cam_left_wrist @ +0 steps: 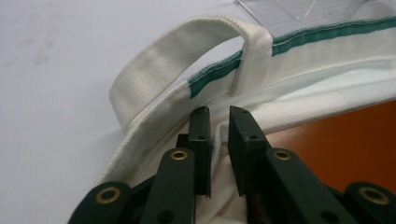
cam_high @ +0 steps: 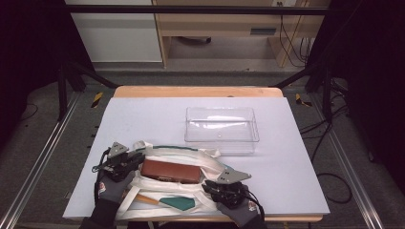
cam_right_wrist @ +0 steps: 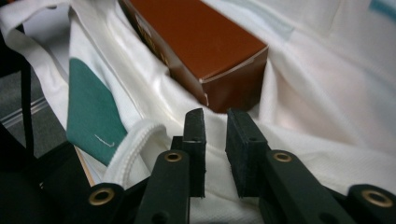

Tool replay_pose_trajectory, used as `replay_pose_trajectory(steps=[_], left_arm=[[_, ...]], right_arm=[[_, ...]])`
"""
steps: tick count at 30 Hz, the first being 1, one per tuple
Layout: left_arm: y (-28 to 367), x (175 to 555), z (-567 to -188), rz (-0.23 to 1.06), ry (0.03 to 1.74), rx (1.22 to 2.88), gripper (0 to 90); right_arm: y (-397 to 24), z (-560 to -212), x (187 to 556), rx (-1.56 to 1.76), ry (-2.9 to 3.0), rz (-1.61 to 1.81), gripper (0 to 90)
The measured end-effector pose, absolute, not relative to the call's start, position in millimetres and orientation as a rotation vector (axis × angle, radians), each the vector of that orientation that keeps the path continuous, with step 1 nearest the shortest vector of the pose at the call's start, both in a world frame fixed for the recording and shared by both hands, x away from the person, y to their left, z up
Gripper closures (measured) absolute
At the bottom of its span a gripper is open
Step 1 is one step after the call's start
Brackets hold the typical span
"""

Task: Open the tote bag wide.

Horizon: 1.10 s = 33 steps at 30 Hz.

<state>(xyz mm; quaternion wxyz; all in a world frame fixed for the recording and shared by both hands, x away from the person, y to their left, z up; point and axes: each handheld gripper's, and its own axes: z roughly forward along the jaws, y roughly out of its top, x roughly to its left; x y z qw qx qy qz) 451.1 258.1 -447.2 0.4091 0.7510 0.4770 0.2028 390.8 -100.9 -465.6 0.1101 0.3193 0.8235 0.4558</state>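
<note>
From above, a white cloth bag (cam_high: 172, 188) holds a brown box (cam_high: 170, 171) beside a clear tub (cam_high: 221, 130). Left gripper (cam_left_wrist: 219, 112) pinches the woven rim; right gripper (cam_right_wrist: 215, 115) nips smooth fabric.

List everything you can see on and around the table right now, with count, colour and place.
White cloth tote bag with green trim: one, white and green, lying open at the table's near edge.
Brown rectangular box: one, reddish brown, lying in the bag's opening.
Green pointed patch: one, on the bag's near side; beside it an orange stick-like shape, too small to identify.
Clear plastic bin: one, transparent, empty, beyond the bag, right of centre.
Table: one, pale lavender top with wooden edge.
Left gripper: black, jaws pinching the bag's rim near a handle.
Right gripper: black, jaws pinching bag cloth just short of the box.
Gloved hands: two, grey.
</note>
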Motion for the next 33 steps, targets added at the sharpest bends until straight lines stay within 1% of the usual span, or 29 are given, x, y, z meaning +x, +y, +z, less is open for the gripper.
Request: replay_pose_trajectory(steps=[1, 2, 3, 4, 5, 6, 7, 8, 9, 10, 12, 13, 14, 17, 21, 22, 24, 29, 33], left_arm=[[257, 449, -445, 0.527, 1.197, 1.895, 77.4], [257, 444, -439, 0.557, 1.179, 1.898, 74.1], [257, 444, -439, 0.557, 1.179, 1.898, 73.6], [259, 439, -432, 0.580, 1.165, 1.870, 72.7], [259, 439, -432, 0.580, 1.165, 1.870, 71.9], [260, 437, -428, 0.597, 1.157, 1.860, 70.5], [261, 435, -424, 0.603, 1.148, 1.846, 70.5], [264, 430, -418, 0.605, 1.125, 1.815, 67.5], [264, 430, -418, 0.605, 1.125, 1.815, 66.2], [267, 425, -415, 0.615, 1.110, 1.797, 64.7], [270, 420, -414, 0.625, 1.098, 1.787, 61.8], [270, 420, -414, 0.625, 1.098, 1.787, 60.5], [273, 417, -414, 0.625, 1.092, 1.782, 59.1], [275, 415, -415, 0.629, 1.091, 1.771, 56.6], [279, 411, -416, 0.636, 1.096, 1.760, 48.8], [280, 410, -416, 0.640, 1.099, 1.757, 48.8], [284, 410, -417, 0.657, 1.122, 1.744, 44.0], [289, 412, -419, 0.658, 1.142, 1.740, 38.4], [293, 414, -420, 0.647, 1.152, 1.735, 36.5]], right_arm=[[-103, -462, 390, 0.927, 2.388, 1.375, 74.9], [-105, -459, 391, 0.913, 2.375, 1.406, 72.4], [-105, -458, 391, 0.906, 2.367, 1.421, 71.1], [-105, -456, 391, 0.894, 2.358, 1.430, 69.3], [-105, -456, 391, 0.894, 2.358, 1.430, 69.3], [-105, -452, 392, 0.875, 2.343, 1.443, 65.3], [-105, -452, 392, 0.875, 2.343, 1.443, 65.3], [-106, -448, 392, 0.853, 2.322, 1.458, 61.7], [-106, -448, 392, 0.853, 2.322, 1.458, 61.7], [-106, -444, 394, 0.852, 2.310, 1.470, 57.5], [-105, -442, 396, 0.853, 2.297, 1.488, 53.8], [-105, -442, 396, 0.853, 2.297, 1.488, 53.8], [-104, -440, 398, 0.852, 2.291, 1.483, 51.6], [-103, -436, 400, 0.855, 2.298, 1.479, 49.0], [-99, -430, 404, 0.841, 2.311, 1.475, 46.4], [-97, -428, 405, 0.841, 2.314, 1.475, 45.8], [-92, -424, 411, 0.841, 2.327, 1.470, 43.5], [-81, -422, 419, 0.839, 2.366, 1.435, 40.8], [-74, -423, 423, 0.827, 2.386, 1.412, 39.8]])
